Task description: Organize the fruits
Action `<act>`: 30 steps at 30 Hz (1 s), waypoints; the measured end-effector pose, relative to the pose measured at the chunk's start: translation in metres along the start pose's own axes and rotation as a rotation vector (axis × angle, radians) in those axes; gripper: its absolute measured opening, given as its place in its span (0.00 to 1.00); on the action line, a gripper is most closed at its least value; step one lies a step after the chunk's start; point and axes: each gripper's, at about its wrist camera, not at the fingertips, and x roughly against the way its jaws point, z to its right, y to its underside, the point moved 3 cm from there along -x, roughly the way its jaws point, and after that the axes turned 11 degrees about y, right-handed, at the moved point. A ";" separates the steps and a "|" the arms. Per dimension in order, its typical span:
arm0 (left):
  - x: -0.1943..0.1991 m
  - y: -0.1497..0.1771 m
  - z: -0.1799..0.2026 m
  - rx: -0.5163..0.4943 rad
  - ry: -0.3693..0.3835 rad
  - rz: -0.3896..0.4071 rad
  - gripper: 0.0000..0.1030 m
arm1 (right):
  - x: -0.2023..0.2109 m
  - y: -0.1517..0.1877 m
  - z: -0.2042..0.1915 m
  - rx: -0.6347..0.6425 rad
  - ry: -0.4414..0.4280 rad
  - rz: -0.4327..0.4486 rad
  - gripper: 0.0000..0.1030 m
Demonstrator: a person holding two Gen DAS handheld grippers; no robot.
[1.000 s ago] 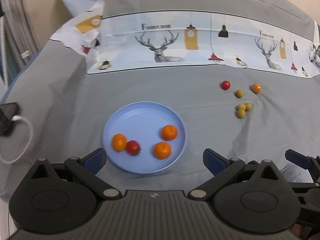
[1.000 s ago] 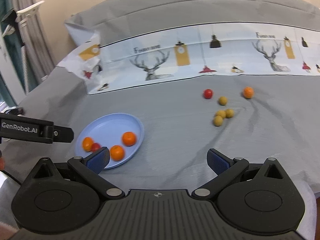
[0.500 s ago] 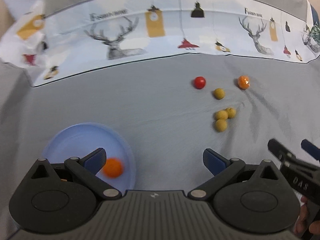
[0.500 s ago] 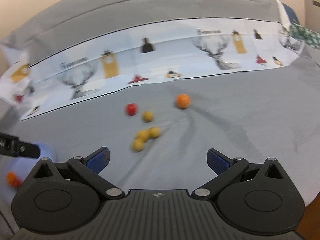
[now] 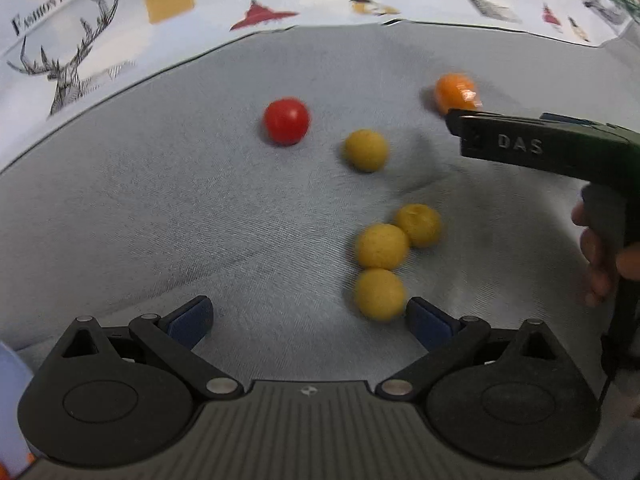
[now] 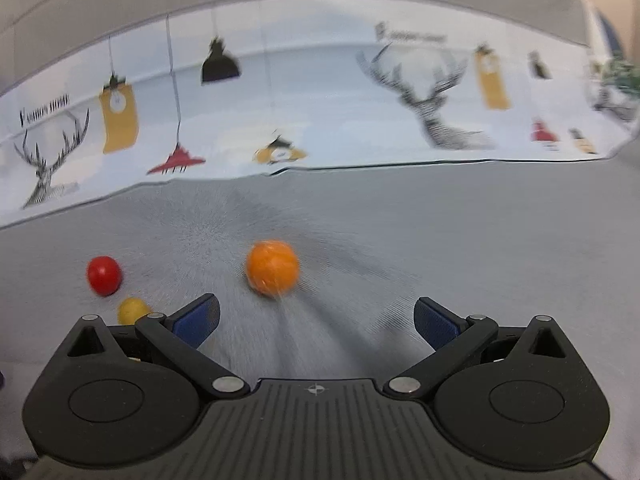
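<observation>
Loose fruits lie on the grey cloth. In the left wrist view a red tomato, several yellow fruits, the nearest one just ahead of my right fingertip, and an orange show. My left gripper is open and empty, low over the cloth. My right gripper is open and empty, just short of the orange, with the tomato and one yellow fruit to its left. The right gripper's body shows in the left wrist view beside the orange.
A patterned white cloth with deer and lamps runs along the back. A sliver of the blue plate shows at the lower left edge of the left wrist view. A hand holds the right gripper's handle.
Both grippers have moved right and forward, away from the blue plate and close to the loose fruits. The right gripper now faces the orange. Both stay open.
</observation>
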 end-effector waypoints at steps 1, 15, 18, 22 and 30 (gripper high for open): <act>0.000 -0.001 -0.002 0.008 0.007 0.015 1.00 | -0.009 0.001 -0.005 0.007 -0.007 -0.013 0.99; 0.048 0.020 0.022 -0.144 0.008 0.095 0.27 | 0.019 0.000 -0.020 0.112 -0.010 0.075 0.36; 0.083 0.033 0.014 -0.119 0.006 0.111 0.27 | 0.063 0.004 -0.010 0.071 -0.016 0.110 0.36; 0.135 0.059 0.000 -0.072 0.002 0.139 0.27 | 0.133 0.017 -0.007 0.045 -0.042 0.156 0.36; 0.232 0.118 -0.032 0.007 -0.047 0.200 0.27 | 0.261 0.047 -0.045 0.055 -0.192 0.191 0.36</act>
